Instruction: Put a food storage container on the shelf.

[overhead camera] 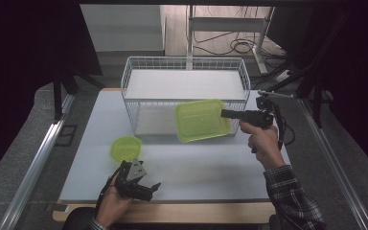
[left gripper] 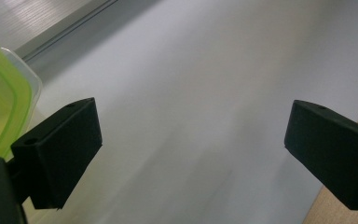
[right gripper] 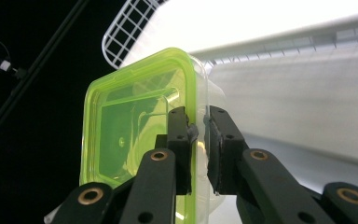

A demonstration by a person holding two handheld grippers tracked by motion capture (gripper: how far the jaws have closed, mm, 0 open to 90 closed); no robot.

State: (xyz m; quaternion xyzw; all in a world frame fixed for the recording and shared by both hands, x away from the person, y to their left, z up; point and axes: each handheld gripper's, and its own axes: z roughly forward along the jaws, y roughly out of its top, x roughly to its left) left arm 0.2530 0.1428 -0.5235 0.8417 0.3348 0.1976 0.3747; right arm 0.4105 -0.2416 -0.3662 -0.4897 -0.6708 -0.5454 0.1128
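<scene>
Lime-green and see-through, a square lidded container (overhead camera: 202, 120) is held in the air by the right gripper (overhead camera: 226, 114), whose jaws are clenched on the container's edge; in the right gripper view the two black jaws pinch the rim of the square lidded container (right gripper: 135, 126) between them. It hangs tilted in front of the lower level of a white wire basket rack (overhead camera: 184, 64), which stands at the far side of the pale grey worktop (overhead camera: 211, 167). The person's right hand (overhead camera: 261, 139) grips the tool from the right, a plaid sleeve (overhead camera: 292, 196) behind it. Near the front edge, the left gripper (overhead camera: 143, 187) rests low over the worktop with its jaws released and spread wide, nothing between them. Just beyond it sits a small round green container (overhead camera: 126, 148).
</scene>
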